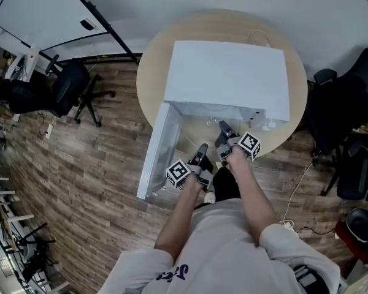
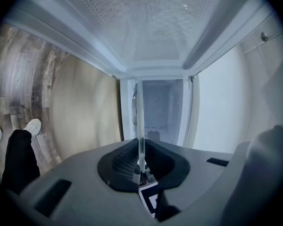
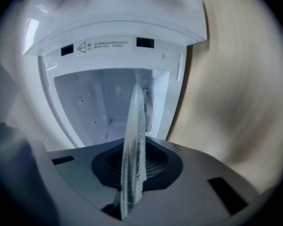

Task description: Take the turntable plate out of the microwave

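Glass turntable plate [image 3: 134, 140] held by its rim at the open microwave [image 1: 227, 78].
Jaws of the left gripper [image 2: 141, 167] and right gripper [image 3: 131, 175] each clamp the rim, with the plate at the cavity mouth. Drawing it out level and together, clear of the door [image 1: 158, 155], should avoid twisting the glass.

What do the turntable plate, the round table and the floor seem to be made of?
The turntable plate looks like clear glass: see-through, with a glossy edge. The round table looks like pale wood or laminate, matte and smooth; which, I cannot tell. The floor shows wood-look planks with visible seams and grain, possibly vinyl.
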Demonstrator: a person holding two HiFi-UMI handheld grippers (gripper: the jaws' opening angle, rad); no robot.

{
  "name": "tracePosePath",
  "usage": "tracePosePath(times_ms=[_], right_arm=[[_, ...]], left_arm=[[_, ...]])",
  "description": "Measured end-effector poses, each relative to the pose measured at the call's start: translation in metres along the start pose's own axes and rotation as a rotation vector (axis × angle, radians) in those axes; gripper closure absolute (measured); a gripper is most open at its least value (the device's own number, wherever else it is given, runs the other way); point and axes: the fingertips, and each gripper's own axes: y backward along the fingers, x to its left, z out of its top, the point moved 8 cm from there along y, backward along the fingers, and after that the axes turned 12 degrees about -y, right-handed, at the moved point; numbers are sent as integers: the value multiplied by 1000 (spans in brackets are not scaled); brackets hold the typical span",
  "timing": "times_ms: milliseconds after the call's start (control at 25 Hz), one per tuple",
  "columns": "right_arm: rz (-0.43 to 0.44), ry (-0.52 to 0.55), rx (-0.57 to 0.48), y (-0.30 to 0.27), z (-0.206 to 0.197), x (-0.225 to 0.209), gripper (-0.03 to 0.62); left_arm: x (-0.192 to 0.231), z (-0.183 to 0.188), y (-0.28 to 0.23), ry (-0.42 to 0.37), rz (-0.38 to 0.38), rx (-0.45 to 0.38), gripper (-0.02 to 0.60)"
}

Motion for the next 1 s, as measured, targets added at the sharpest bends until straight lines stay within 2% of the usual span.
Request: tracePosePath(times_ms=[160, 280, 320, 400, 520, 840, 920, 1000], right_arm=[[32, 27, -5, 20, -10, 8, 554], [38, 0, -15, 38, -18, 7, 556], [40, -10, -15, 45, -22, 7, 557], [43, -6, -10, 58, -29, 7, 557], [40, 37, 5, 77, -39, 13, 557], [69, 56, 27, 116, -69, 23, 557], [54, 89, 27, 124, -78, 29, 557], [76, 102, 32, 131, -85, 37, 557]], left_arm=[[-8, -6, 14, -31, -51, 15, 546], [-11, -6, 23, -42, -67, -42, 540], [-11, -6, 26, -39, -72, -56, 515], [-11, -6, 28, -23, -90, -56, 376], [-17, -4, 29, -29, -127, -56, 350], [-41, 6, 31, -73, -176, -87, 344], [-46, 4, 36, -66, -188, -79, 344], [-52, -1, 43, -50, -208, -76, 362]])
